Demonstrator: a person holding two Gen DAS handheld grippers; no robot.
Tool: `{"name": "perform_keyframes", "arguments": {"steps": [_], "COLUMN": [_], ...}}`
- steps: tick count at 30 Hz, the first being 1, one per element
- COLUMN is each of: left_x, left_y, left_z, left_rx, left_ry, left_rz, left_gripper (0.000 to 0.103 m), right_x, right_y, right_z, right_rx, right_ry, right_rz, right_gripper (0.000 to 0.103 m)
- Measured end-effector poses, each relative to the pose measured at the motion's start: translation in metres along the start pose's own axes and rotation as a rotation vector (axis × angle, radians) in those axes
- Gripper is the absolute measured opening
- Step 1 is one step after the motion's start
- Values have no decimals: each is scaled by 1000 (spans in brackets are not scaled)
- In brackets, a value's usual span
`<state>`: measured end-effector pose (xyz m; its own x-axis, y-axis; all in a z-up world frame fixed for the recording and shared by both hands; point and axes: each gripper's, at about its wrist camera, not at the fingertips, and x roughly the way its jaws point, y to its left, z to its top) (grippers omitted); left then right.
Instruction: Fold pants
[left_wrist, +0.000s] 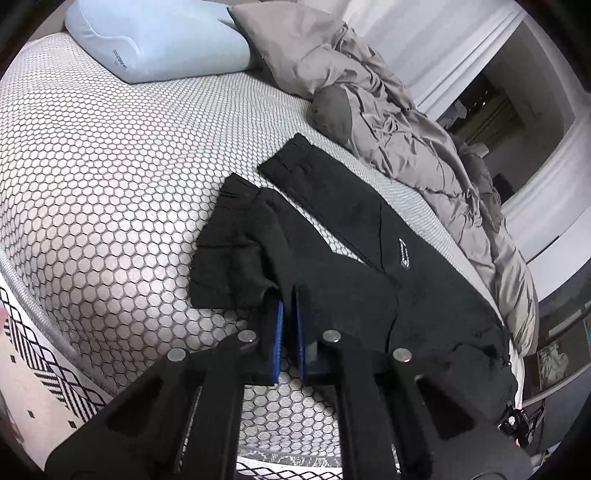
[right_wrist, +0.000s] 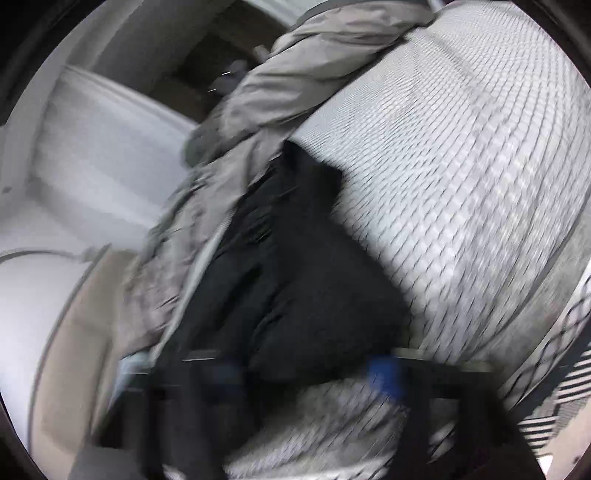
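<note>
One pair of black fabric pants (left_wrist: 343, 236) lies spread on a mattress covered in white honeycomb-patterned fabric (left_wrist: 110, 184), both legs running toward the far side and the waist end at the near right edge. One pale blue pillow (left_wrist: 159, 44) sits at the far left; a crumpled grey duvet (left_wrist: 406, 140) runs along the right, just beside the pants.

Left gripper (left_wrist: 289, 306): black frame, blue pads, closed on a fold of the left pant leg.

Right gripper (right_wrist: 306, 373): badly blurred in its own view; fingers (right_wrist: 384, 376) stand apart with pants cloth between them. Whether the pads press on it cannot be told.
</note>
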<state>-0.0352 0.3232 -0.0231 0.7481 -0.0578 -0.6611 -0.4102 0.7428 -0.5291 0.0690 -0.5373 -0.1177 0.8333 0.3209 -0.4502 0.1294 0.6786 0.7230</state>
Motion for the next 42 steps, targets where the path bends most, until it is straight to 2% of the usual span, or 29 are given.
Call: {"name": "perform_keyframes", "arguments": {"steps": [1, 4, 7, 13, 17, 20, 24, 26, 30, 32, 33, 34, 36, 39, 40, 42], "left_x": [-1, 1, 4, -27, -31, -18, 17, 42, 103, 140, 154, 169, 179, 174, 168, 154], "left_y": [3, 12, 18, 7, -12, -33, -74, -93, -126, -126, -125, -123, -113, -107, -107, -107], "left_z": [-1, -12, -20, -13, 8, 36, 97, 129, 177, 198, 204, 211, 215, 213, 212, 200], "left_rx": [0, 7, -1, 23, 77, 103, 116, 122, 157, 144, 142, 135, 105, 108, 115, 107], "left_ry": [8, 27, 48, -22, -60, -79, -109, -115, -121, -80, -62, -45, -30, -46, -48, -54], "left_rz": [-12, -16, 4, -17, -1, 12, 17, 38, 132, 171, 203, 262, 303, 325, 323, 286], "left_gripper": [3, 3, 2, 2, 2, 2, 2, 2, 3, 5, 8, 10, 29, 41, 41, 47], "right_x": [-6, -25, -24, -59, -67, -50, -4, 26, 108, 151, 174, 192, 211, 200, 193, 173], "right_y": [-1, -4, -18, 0, 24, 52, 104, 126, 159, 165, 167, 167, 163, 156, 154, 152], "right_z": [2, -6, -17, -19, -3, 24, 74, 103, 158, 177, 184, 187, 187, 177, 172, 153], "right_rx": [11, -38, -24, -70, -97, -125, -185, -205, -214, -220, -241, -276, -295, -326, -333, -337], "right_ry": [-25, -71, -26, -105, -187, -268, -318, -317, -296, -253, -240, -239, -186, -181, -178, -155], "right_rz": [2, -30, -62, -30, -17, -26, -72, -93, -225, -307, -372, -425, -481, -480, -471, -392], "right_gripper": [20, 18, 18, 18, 15, 13, 12, 12, 13, 20, 38, 52, 52, 59, 66, 70]}}
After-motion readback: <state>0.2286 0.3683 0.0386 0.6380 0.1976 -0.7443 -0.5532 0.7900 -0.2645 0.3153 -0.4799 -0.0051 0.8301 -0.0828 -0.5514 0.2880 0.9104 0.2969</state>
